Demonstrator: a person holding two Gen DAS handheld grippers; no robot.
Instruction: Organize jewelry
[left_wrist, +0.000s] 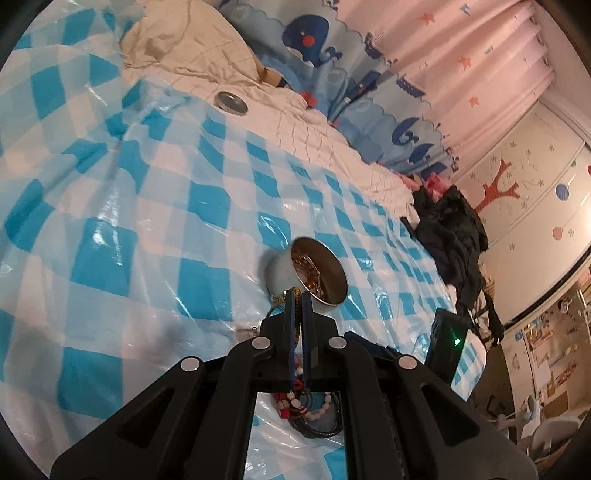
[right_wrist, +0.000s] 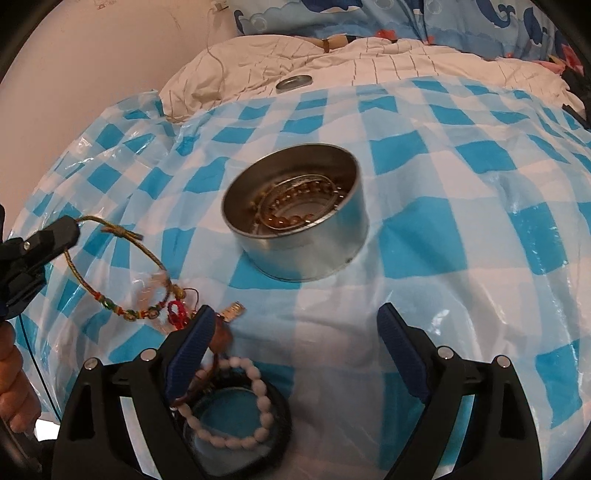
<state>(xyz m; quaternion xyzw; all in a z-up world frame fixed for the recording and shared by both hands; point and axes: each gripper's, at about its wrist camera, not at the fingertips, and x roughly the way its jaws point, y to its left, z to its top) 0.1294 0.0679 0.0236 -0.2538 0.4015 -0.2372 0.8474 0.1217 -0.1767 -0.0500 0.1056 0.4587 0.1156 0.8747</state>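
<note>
A round metal tin stands on the blue-checked plastic sheet and holds amber bead bracelets. It also shows in the left wrist view. My left gripper is shut on a gold cord bracelet with coloured beads and a red tassel, lifted left of the tin. The left gripper also shows in the right wrist view. My right gripper is open and empty, just before the tin. A white bead bracelet and a black ring lie under its left finger.
The tin's lid lies far back on a cream quilt. A black device with a green light and dark clothes lie at the sheet's right edge. A small metal clip lies by the bracelets.
</note>
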